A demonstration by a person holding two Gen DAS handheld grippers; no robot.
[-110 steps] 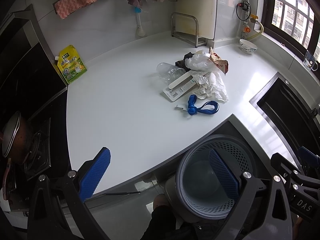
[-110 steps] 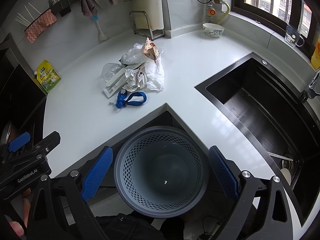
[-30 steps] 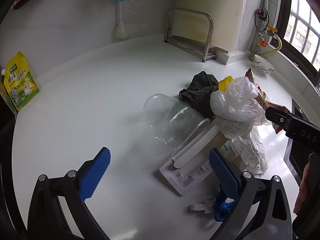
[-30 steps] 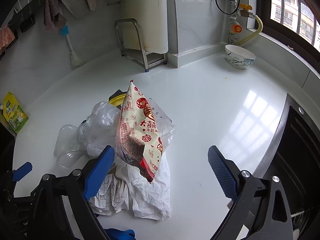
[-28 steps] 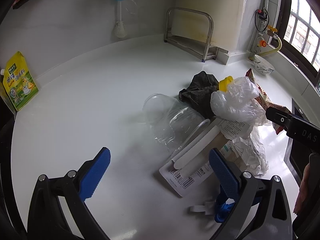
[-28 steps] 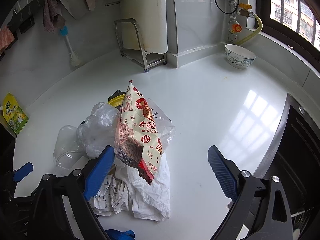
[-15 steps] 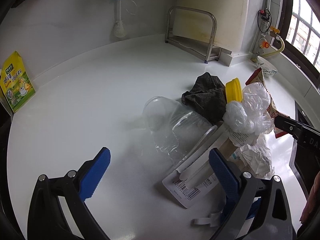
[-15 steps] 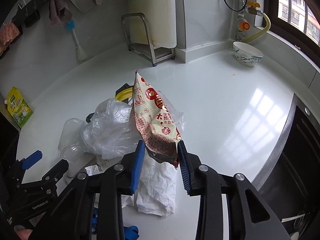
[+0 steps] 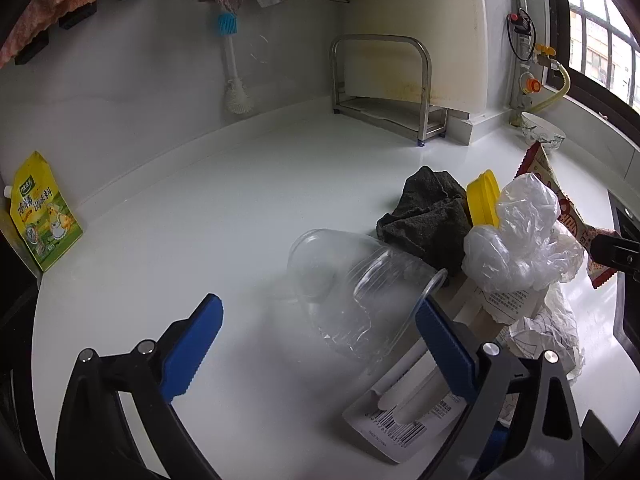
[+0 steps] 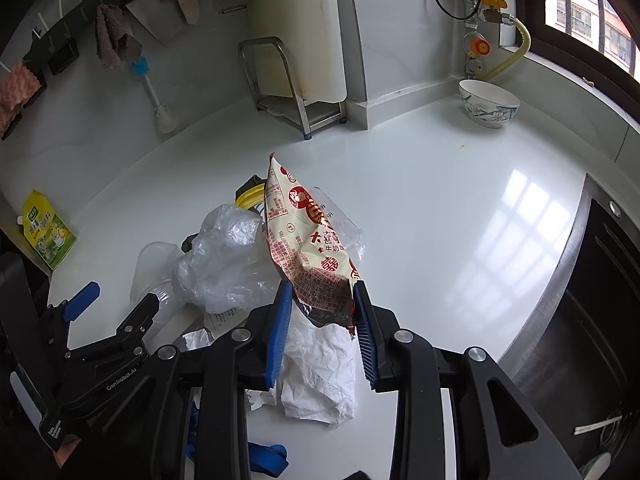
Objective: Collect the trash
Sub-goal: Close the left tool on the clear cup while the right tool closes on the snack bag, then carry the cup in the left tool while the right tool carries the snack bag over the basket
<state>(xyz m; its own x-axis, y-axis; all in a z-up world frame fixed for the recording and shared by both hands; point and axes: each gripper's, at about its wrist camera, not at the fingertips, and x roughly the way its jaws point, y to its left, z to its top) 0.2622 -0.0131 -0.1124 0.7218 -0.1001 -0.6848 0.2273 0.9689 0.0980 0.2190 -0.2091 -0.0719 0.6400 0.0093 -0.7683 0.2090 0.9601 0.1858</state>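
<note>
A trash pile lies on the white counter (image 9: pixel 200 208). My right gripper (image 10: pixel 320 300) is shut on a red and cream snack bag (image 10: pixel 310 248), which stands up from the pile; the bag also shows in the left wrist view (image 9: pixel 560 208). My left gripper (image 9: pixel 316 332) is open, its jaws on either side of a clear plastic cup (image 9: pixel 352 280) lying on its side. Around it are a crumpled clear bag (image 9: pixel 520 236), a dark cloth (image 9: pixel 428 216), a yellow lid (image 9: pixel 484 200), a white barcoded package (image 9: pixel 400 408) and crumpled white paper (image 10: pixel 320 368).
A yellow pouch (image 9: pixel 40 212) leans at the far left wall. A metal rack (image 9: pixel 384 88) and a brush (image 9: pixel 234 72) stand at the back wall. A bowl (image 10: pixel 488 104) sits by the window. The black sink (image 10: pixel 592 320) lies right. A blue strap (image 10: pixel 268 456) lies near.
My right gripper closed from wide open onto the snack bag's lower end. My left gripper moved forward, closer to the clear cup, and stayed open.
</note>
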